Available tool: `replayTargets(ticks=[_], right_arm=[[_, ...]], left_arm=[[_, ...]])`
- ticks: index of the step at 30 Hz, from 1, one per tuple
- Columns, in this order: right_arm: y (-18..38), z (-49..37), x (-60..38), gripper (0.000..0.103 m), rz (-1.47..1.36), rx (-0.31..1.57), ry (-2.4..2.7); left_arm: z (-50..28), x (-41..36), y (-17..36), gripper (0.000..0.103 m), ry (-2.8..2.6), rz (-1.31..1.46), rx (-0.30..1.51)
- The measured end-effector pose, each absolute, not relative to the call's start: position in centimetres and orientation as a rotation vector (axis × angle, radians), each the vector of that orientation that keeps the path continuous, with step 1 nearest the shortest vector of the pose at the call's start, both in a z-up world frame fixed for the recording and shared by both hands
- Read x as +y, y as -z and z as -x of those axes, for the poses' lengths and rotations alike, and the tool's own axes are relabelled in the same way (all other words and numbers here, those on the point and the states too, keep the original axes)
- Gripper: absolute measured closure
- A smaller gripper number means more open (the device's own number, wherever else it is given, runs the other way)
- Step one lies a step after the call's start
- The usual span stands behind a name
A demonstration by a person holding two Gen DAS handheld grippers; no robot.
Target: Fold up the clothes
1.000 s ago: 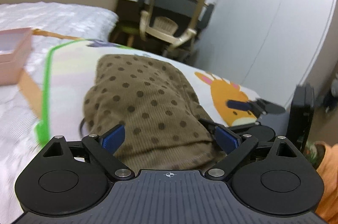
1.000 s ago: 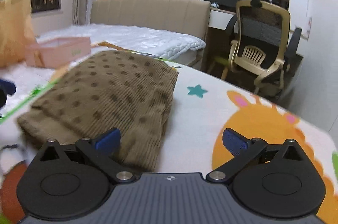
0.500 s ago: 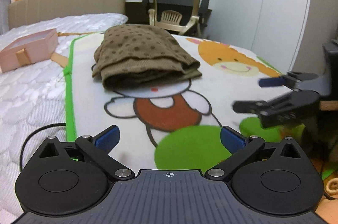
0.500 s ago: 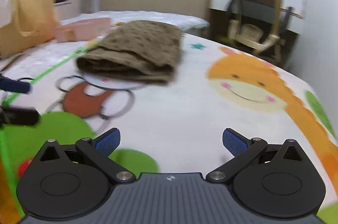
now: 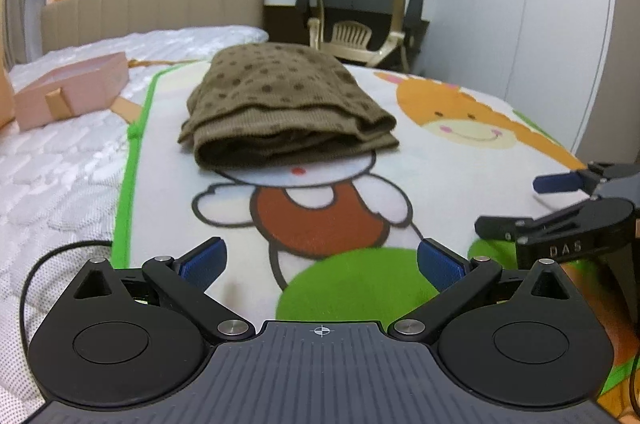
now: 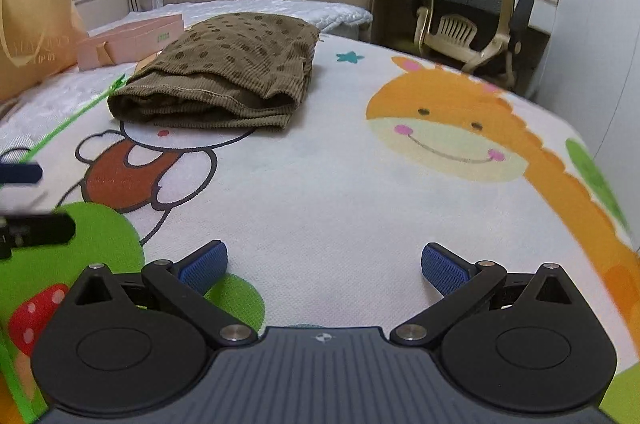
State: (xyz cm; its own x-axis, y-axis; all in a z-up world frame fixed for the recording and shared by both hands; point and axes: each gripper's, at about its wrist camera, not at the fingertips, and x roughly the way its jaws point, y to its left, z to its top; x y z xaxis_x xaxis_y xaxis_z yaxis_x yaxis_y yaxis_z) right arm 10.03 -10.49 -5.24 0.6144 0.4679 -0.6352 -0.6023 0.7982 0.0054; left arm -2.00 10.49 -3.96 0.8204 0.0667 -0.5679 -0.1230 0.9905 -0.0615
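Note:
A folded brown garment with dark dots (image 5: 280, 107) (image 6: 224, 71) lies on the cartoon-printed mat (image 5: 460, 159) (image 6: 340, 183), well ahead of both grippers. My left gripper (image 5: 322, 260) hangs open over the mat's near part, nothing between its blue pads. My right gripper (image 6: 323, 262) is open too, over bare mat, and shows side-on at the right edge of the left wrist view (image 5: 560, 203). The left gripper's fingers (image 6: 24, 199) appear blurred at the left edge of the right wrist view. Neither gripper touches the garment.
A pink box (image 5: 68, 91) (image 6: 132, 39) sits on the white quilted bed (image 5: 48, 175) left of the mat, with a tan paper bag (image 6: 36, 27) beyond. A black cable (image 5: 44, 264) loops on the quilt. An office chair (image 5: 356, 19) stands behind the bed.
Both grippers pulled back from the folded garment, which now lies farther off on the mat. The left gripper's jaws widened slightly and left the cloth.

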Motion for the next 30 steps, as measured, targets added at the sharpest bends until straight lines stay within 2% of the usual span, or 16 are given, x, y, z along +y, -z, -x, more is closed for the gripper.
replayTargets(ticks=[7,30], right_arm=[[5.3,-9.9,-10.4,0.000,0.216,0.666,-0.619],[5.3,-9.9,-10.2,0.000,0.215,0.667,-0.618]], left_arm=[[1.5,10.2,5.0,0.000,-0.085,0.093,0.660],[0.8,9.7,5.3,0.000,-0.090,0.025,0.690]])
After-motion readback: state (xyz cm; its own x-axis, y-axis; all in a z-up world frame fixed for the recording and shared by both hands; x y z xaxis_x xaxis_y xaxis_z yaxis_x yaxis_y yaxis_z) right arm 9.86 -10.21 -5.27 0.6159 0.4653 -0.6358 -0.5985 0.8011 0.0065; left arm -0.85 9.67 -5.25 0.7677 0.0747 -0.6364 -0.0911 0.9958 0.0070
